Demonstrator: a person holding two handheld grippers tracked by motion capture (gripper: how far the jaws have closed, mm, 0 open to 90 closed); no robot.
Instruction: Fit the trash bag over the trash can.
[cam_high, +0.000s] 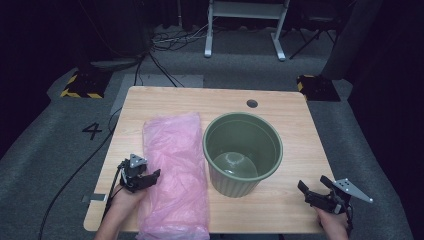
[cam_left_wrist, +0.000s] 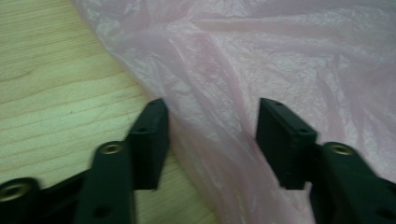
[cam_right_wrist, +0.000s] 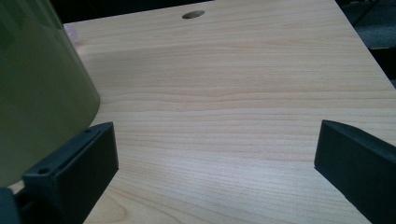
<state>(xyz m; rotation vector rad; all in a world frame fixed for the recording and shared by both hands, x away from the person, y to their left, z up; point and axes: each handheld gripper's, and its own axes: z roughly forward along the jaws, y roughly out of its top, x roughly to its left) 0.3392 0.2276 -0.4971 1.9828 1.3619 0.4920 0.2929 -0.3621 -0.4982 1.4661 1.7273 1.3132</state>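
A crumpled pink plastic bag (cam_high: 175, 170) lies lengthwise on the wooden table (cam_high: 295, 125), left of an upright green ribbed bin (cam_high: 235, 186). My left gripper (cam_high: 150, 173) sits at the bag's left edge, near the front of the table. In the left gripper view a fold of the pink bag (cam_left_wrist: 261, 60) lies between the jaws of the left gripper (cam_left_wrist: 212, 107), which stand apart and do not pinch it. At the front right corner my right gripper (cam_high: 312, 182) is open and empty. Its jaws (cam_right_wrist: 217, 135) stand wide over bare wood, with the bin's wall (cam_right_wrist: 37, 84) just to their left.
A round cable hole (cam_high: 252, 103) sits near the table's far edge. The bag's near end hangs at the front edge. On the floor beyond are a white desk frame (cam_high: 245, 12), cables and two yellow-and-black striped blocks (cam_high: 80, 86).
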